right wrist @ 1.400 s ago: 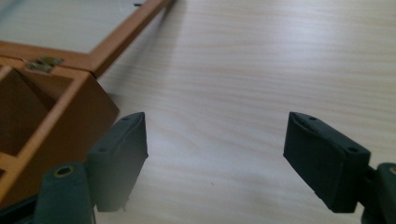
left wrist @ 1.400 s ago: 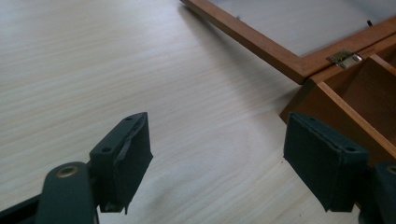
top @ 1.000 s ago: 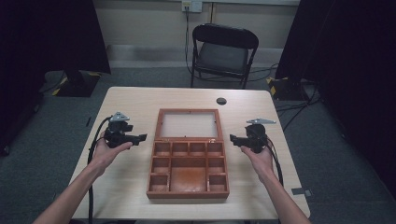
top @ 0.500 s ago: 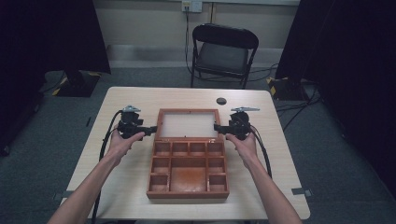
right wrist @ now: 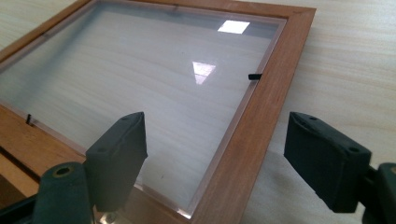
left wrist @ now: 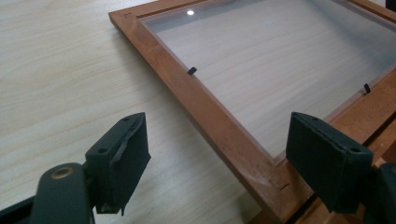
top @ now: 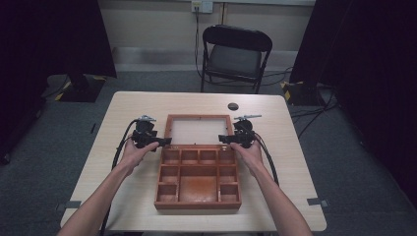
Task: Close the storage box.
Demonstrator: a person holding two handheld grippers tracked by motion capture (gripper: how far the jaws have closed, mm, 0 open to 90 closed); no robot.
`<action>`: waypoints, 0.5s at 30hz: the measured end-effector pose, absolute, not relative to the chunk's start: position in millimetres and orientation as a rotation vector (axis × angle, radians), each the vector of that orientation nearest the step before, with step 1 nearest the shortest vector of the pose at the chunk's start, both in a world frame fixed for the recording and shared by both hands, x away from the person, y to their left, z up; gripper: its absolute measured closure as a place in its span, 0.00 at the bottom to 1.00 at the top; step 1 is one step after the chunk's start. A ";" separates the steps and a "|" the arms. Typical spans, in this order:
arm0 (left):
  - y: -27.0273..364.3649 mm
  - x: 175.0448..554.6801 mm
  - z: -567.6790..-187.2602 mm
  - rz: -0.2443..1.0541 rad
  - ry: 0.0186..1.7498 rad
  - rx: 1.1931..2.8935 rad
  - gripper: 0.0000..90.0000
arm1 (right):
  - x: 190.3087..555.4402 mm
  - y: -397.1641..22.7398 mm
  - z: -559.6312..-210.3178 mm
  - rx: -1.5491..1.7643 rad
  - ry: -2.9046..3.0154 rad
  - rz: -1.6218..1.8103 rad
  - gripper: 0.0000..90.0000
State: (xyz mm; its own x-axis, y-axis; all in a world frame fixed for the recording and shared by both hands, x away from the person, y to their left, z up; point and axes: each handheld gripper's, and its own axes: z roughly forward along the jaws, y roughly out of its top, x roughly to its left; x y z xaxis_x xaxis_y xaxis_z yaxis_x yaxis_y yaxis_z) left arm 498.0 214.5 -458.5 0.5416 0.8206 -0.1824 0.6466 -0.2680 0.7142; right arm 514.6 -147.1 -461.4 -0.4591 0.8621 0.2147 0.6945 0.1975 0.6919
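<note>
Claws [top: 164,141] nearer lid [top: 197,132] now

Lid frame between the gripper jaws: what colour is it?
Reddish-brown wood, around a clear pane; the lid frame shows best in the right gripper view.

I have both forearms stretched forward, the left gripper [top: 147,138] and right gripper [top: 242,136] turned inward toward each other, each with its jaws spread apart, gripping nothing.

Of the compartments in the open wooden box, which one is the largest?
The wide compartment in the middle of the box, toward its near edge. The others are small squares along the hinge side and down both sides.
</note>
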 end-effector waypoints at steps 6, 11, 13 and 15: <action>212.9 499.7 -460.7 0.267 1.199 2.016 0.23 | 516.3 -147.6 -466.2 1.520 2.258 1.110 0.21; 216.2 501.6 -466.4 0.238 1.235 1.978 0.22 | 516.9 -147.1 -470.0 1.539 2.245 1.146 0.19; 216.2 501.4 -467.4 0.227 1.245 1.962 0.22 | 516.9 -147.4 -472.0 1.577 2.238 1.170 0.18; 216.4 501.8 -469.0 0.204 1.249 1.947 0.22 | 517.9 -148.1 -473.9 1.603 2.234 1.183 0.16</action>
State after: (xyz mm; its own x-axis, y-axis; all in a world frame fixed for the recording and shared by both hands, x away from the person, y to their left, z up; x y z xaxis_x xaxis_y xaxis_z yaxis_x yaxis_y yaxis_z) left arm 501.8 216.4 -469.0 0.5000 0.8230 -0.2695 0.6947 -0.1954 0.6922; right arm 517.9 -148.1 -473.9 -0.4184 0.8535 0.3106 0.7366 0.1188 0.6658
